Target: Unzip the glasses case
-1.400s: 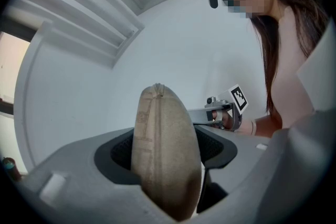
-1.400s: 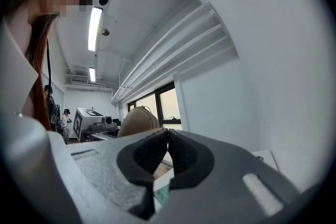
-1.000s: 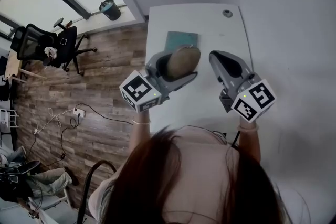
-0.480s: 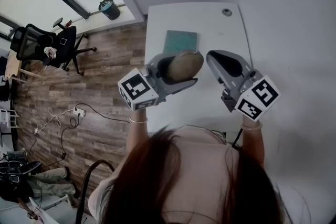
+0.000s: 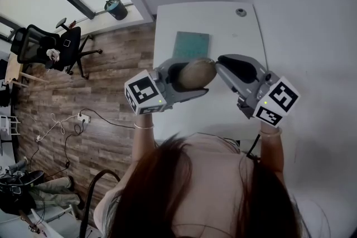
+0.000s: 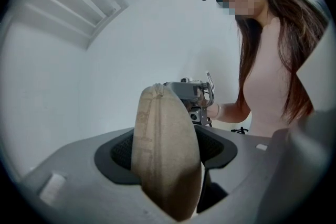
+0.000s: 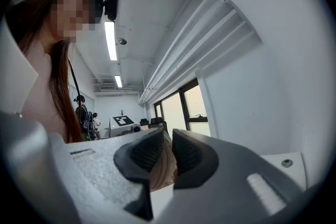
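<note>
One glasses case [image 5: 196, 74], tan and oval, is sitting clamped in our left claw [image 5: 207, 75]. The jaws are clenching it across its flat sides, so in the left gripper view it is standing on edge with its seamed rim running up over the top. We are holding it over the white surface [image 5: 234, 30], in front of our chest and on our side of a teal mat [image 5: 192, 44] lying flat there.

Its long axis is running roughly from our left to our right, and its free end is pointing straight at our right claw [image 5: 219, 66], which is meeting it tip to end. In the right gripper view those jaws are standing drawn nearly together, with only a slit between the ribbed pads and tan fabric showing in that slit. We cannot tell whether the pads are already pinching anything, and no zip pull is showing clearly enough to name.

We are judging that the coming move is turning on this line-up. If the pull is lying at the end facing the right claw, the right hand is the one placed to take it and draw it along the rim while the left is bracing the case. If it is sitting elsewhere on the rim, the case is needing a turn first.
</note>
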### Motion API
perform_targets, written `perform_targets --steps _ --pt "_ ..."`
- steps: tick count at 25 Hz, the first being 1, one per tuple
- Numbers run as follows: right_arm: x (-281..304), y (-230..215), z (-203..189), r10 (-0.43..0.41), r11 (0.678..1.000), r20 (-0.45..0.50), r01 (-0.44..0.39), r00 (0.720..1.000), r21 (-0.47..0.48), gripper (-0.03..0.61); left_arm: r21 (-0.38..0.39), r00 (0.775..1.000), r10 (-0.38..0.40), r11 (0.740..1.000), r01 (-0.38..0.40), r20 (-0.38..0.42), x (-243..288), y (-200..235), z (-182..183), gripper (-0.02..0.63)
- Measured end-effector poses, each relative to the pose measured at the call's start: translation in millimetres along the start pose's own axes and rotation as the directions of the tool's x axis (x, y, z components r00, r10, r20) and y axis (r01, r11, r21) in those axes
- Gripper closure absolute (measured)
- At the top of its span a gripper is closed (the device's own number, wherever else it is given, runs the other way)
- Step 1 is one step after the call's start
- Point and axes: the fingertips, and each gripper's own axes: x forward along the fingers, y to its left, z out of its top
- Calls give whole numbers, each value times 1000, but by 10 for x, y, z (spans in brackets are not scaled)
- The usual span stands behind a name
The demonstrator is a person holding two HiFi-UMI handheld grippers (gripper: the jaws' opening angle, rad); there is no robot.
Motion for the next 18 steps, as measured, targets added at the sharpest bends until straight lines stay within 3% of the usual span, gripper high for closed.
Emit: perform_targets --steps 18 --pt "10 255 -110 171 985 -76 -173 982 -14 488 -22 990 -133 991 132 -49 -47 -217 -59 295"
